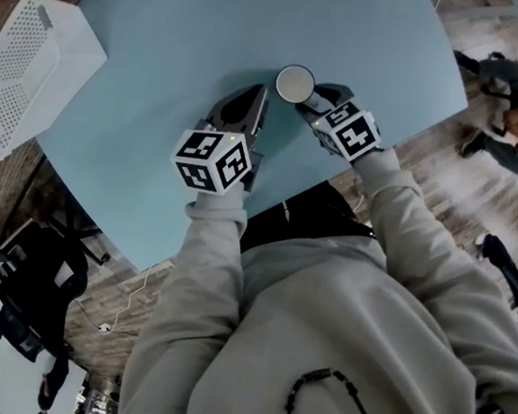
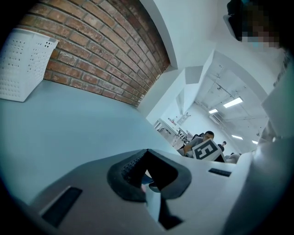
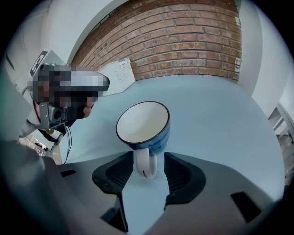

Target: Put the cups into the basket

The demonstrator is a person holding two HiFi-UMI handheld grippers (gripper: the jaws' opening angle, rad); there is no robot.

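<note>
Near the front edge of the pale blue table, we have our right gripper set around the handle of the blue-and-white cup, jaws narrowly apart and not pressing it. Our left gripper, jaws together and empty, is just beside the cup. Well apart, the white basket sits at the table's left edge.

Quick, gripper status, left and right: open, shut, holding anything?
Left gripper: closed, tips together, nothing held.
Right gripper: open, the handle of the cup between its jaws, not clamped.
</note>
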